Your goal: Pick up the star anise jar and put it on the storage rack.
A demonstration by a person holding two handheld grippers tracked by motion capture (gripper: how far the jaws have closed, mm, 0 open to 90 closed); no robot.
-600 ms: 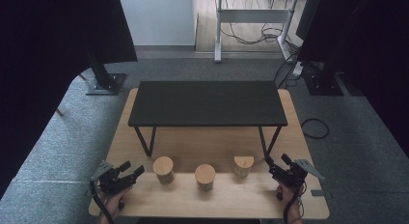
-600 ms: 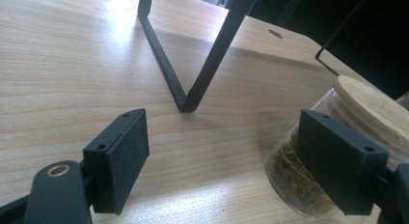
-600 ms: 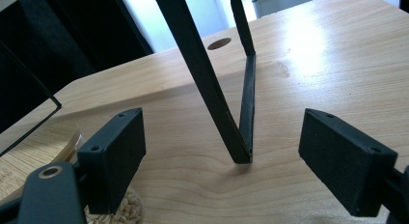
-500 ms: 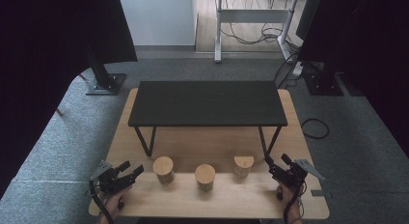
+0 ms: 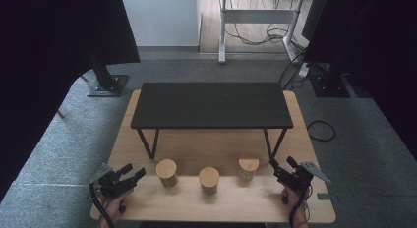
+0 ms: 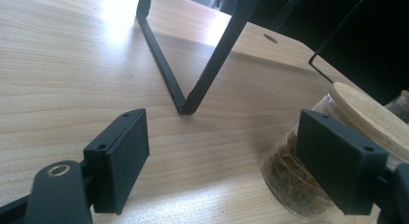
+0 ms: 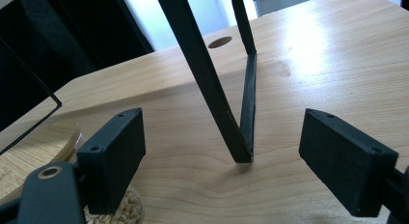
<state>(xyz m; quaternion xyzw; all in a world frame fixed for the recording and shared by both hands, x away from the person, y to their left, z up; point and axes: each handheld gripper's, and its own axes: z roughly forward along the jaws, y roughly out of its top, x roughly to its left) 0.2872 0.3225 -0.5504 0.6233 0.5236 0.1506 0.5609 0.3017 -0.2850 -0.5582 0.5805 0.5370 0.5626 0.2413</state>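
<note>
Three lidded jars in row near worktop front edge: left jar (image 5: 166,172) just beside left gripper (image 5: 136,172), right jar (image 5: 248,168) near right gripper (image 5: 273,165) (both gaping, empty).

We find bare wood along the near edge of the wooden table (image 5: 162,208), in front of three lidded jars: left jar (image 5: 166,172), middle jar (image 5: 209,180), right jar (image 5: 248,168), with gaps between them. Behind the jars the black shelf (image 5: 211,105) spans the middle of the table; its slanted legs (image 6: 193,84) block low passage near both side edges. Open room remains beneath its top, between the legs.
</note>
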